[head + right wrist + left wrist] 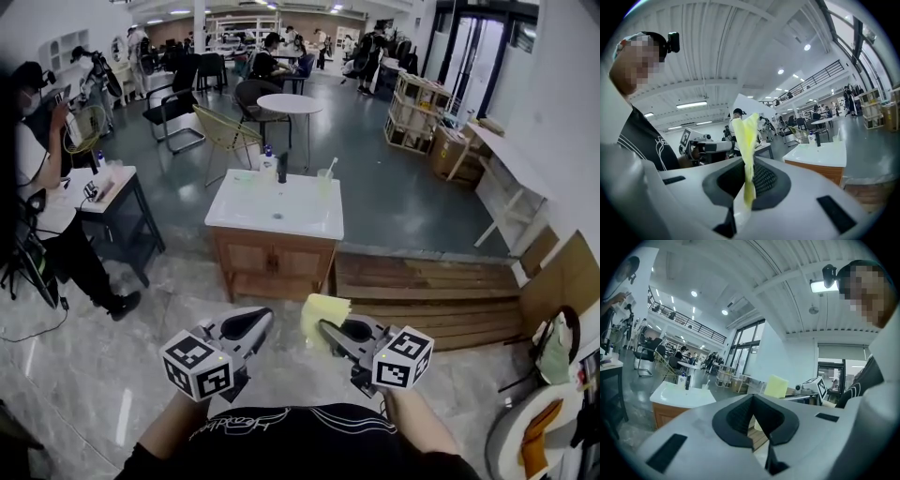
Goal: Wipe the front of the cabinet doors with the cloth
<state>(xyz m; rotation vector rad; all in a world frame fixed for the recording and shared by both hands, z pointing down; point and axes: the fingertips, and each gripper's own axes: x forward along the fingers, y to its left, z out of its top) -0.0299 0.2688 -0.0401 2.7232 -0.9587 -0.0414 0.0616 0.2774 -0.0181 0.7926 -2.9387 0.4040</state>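
A wooden cabinet (272, 262) with a white sink top (277, 208) stands on the floor ahead, its doors facing me; it also shows as the cabinet (668, 411) and the cabinet (825, 171). My right gripper (326, 328) is shut on a yellow cloth (322, 315), held up near my chest; the cloth (747, 140) stands up between the jaws. My left gripper (255, 322) is shut with nothing in it, beside the right one. Both are well short of the cabinet.
A wooden platform (427, 295) lies right of the cabinet. A dark table (112, 211) and a person (47, 187) stand at the left. Chairs, a round white table (289, 103) and more people are behind. A bottle (268, 161) and a cup (325, 178) stand on the sink top.
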